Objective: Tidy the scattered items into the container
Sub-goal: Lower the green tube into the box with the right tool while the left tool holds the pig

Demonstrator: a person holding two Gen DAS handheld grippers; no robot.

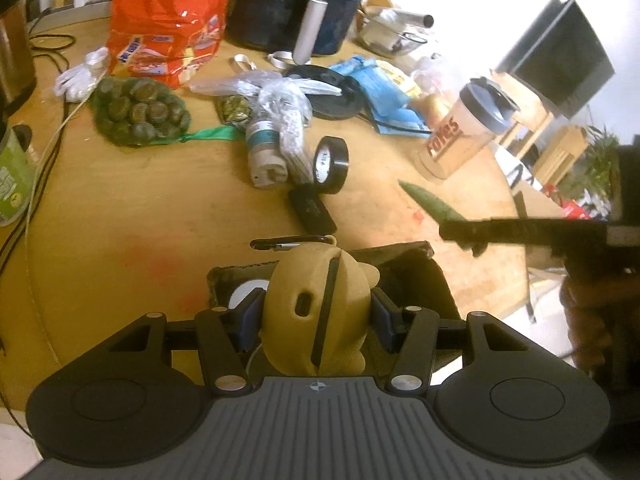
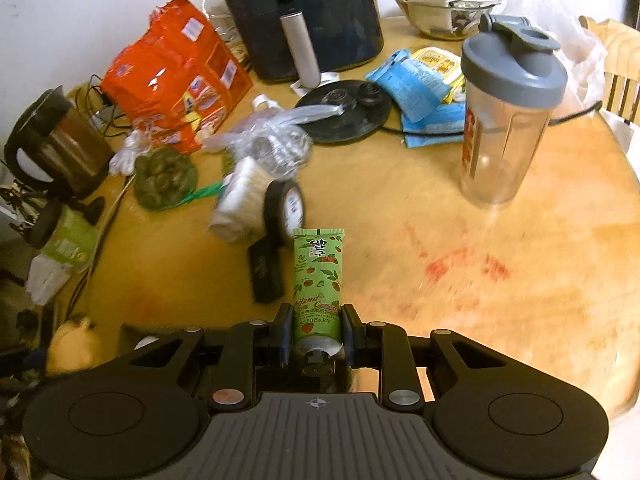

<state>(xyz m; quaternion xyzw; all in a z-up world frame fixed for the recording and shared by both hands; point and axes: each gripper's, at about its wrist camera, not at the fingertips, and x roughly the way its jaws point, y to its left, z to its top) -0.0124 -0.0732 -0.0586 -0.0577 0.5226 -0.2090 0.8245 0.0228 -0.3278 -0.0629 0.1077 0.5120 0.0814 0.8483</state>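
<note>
My left gripper (image 1: 316, 320) is shut on a tan plush toy (image 1: 316, 312) with a black carabiner (image 1: 292, 243), held over a dark open container (image 1: 416, 276) at the table's near edge. My right gripper (image 2: 314, 334) is shut on a green hand cream tube (image 2: 318, 280), held above the table; that tube also shows in the left wrist view (image 1: 430, 202) with the right gripper's finger (image 1: 520, 230). A black tape roll (image 1: 330, 164), a white bottle (image 1: 262, 156) and a small black case (image 1: 312, 208) lie on the table; they also show in the right wrist view: tape roll (image 2: 286, 210), bottle (image 2: 240, 204), case (image 2: 264, 274).
A dark air fryer (image 1: 304, 4), an orange snack bag (image 1: 168, 20), a green net bag (image 1: 138, 112), a shaker cup (image 2: 504, 112), blue packets (image 2: 420, 92), a black round lid (image 2: 344, 110), a kettle (image 2: 56, 140) and cables (image 1: 48, 148) crowd the round wooden table (image 2: 480, 280).
</note>
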